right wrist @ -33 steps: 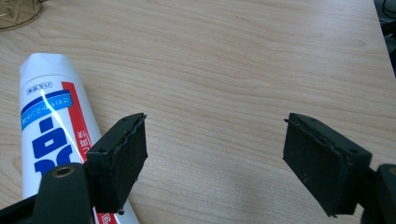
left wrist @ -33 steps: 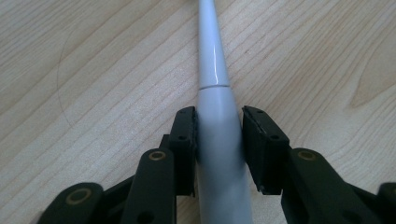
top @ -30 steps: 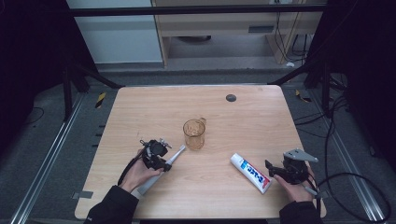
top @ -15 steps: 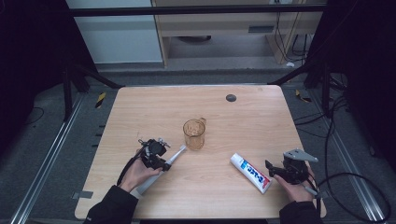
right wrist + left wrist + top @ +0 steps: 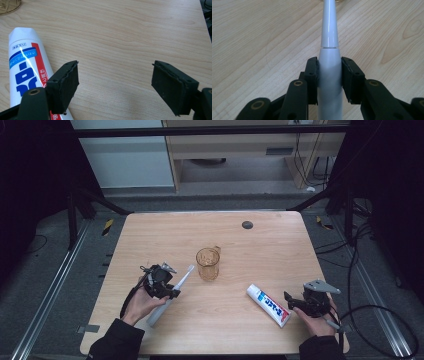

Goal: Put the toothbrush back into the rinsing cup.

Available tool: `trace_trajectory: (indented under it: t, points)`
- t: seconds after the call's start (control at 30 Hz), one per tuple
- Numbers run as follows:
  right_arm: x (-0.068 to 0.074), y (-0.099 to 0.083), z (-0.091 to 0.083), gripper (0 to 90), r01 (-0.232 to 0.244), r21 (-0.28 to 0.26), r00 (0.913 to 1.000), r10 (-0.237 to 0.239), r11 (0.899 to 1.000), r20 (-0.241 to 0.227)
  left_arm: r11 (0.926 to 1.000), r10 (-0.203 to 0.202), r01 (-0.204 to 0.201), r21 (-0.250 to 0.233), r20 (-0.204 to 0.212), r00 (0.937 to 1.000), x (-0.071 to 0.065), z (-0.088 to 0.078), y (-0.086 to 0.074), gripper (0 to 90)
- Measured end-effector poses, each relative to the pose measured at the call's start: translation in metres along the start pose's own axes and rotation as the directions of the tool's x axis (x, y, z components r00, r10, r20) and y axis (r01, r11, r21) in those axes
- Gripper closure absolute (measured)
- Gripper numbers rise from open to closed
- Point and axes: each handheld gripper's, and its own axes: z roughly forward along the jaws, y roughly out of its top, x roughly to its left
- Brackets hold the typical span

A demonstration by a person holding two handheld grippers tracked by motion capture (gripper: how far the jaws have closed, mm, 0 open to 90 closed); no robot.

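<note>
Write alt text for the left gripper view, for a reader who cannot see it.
The left gripper clamps the body of a white electric toothbrush between its two black jaws, pads pressed on both sides. The brush's slim neck runs away from the camera toward the top edge, over a light wooden table with visible grain.

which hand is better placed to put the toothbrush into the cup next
Left. The left gripper is clamped on the electric toothbrush, whose head points at the amber cup. The right gripper stands open beside the toothpaste tube.
</note>
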Motion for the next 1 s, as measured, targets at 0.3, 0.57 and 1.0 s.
trace_trajectory:
  t: [0.3, 0.57, 1.0]
  points:
    - [0.000, 0.000, 0.000, 21.7, -0.001, -0.001, 1.0000, 0.001, 1.000, -0.001, 0.9962, -0.005, 0.003, -0.087, -0.020, 0.9998, 0.000, -0.020, 0.001, 67.6]
    - [0.000, 0.000, 0.000, 21.8, -0.003, -0.001, 1.0000, 0.003, 1.000, 0.000, 0.9765, -0.038, 0.026, -0.214, -0.051, 0.9980, 0.002, -0.040, 0.001, 67.6]
    - [0.000, 0.000, 0.000, 21.8, 0.001, -0.018, 0.9999, -0.001, 1.000, 0.015, 0.9242, -0.095, 0.044, -0.379, -0.115, 0.9888, 0.007, -0.060, 0.007, 67.6]
